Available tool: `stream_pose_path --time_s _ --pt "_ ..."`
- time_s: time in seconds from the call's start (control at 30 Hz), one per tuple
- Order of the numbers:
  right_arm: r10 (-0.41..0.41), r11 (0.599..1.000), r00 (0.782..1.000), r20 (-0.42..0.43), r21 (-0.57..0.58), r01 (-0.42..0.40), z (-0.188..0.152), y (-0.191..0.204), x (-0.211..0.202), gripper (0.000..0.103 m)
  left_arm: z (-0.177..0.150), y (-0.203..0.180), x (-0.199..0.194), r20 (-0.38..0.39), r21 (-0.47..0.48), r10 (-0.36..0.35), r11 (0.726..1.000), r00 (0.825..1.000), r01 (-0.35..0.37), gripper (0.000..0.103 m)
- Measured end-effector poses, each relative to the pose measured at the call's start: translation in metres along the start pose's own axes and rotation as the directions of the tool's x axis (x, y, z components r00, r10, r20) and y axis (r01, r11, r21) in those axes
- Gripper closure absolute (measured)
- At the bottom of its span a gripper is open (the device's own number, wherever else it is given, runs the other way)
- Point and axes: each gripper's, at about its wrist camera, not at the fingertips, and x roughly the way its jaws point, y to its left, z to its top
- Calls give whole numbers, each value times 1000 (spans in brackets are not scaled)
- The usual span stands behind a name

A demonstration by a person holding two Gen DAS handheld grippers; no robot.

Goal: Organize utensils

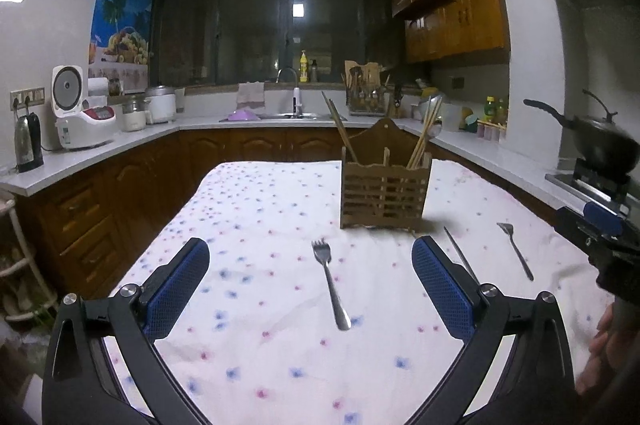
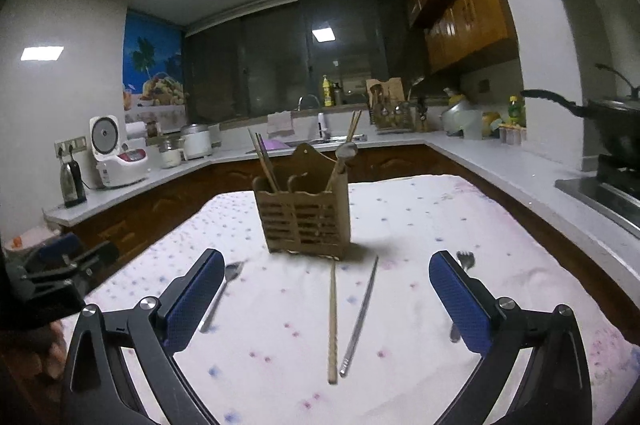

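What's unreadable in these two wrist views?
- Right view: fork mostly hidden behind the right gripper finger.
- Left view: metal chopstick lower end hidden by the left gripper finger.
- Both views: holder slats hide the utensil ends inside.

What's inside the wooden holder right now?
The wooden holder has chopsticks in its left compartment, more chopsticks and a metal ladle in its right. The slatted front hides their lower ends.
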Motion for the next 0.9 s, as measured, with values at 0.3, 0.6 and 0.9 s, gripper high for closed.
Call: stream_pose_path --time_s 0.3,0.6,0.9 --pt "2 1000 1000 -10 -18 -3 -21 3 -5 0 -15 0 -1 -7 -3 27 1000 1000 -27 0" --pt "14 1000 999 -44 -1 -14 -31 1 -4 0 -23 0 1 -26 0 42 999 999 -42 0" --pt "15 1000 999 -36 -6 -16 -32 4 -3 0 -26 2 1 -42 -1 35 999 998 -35 0"
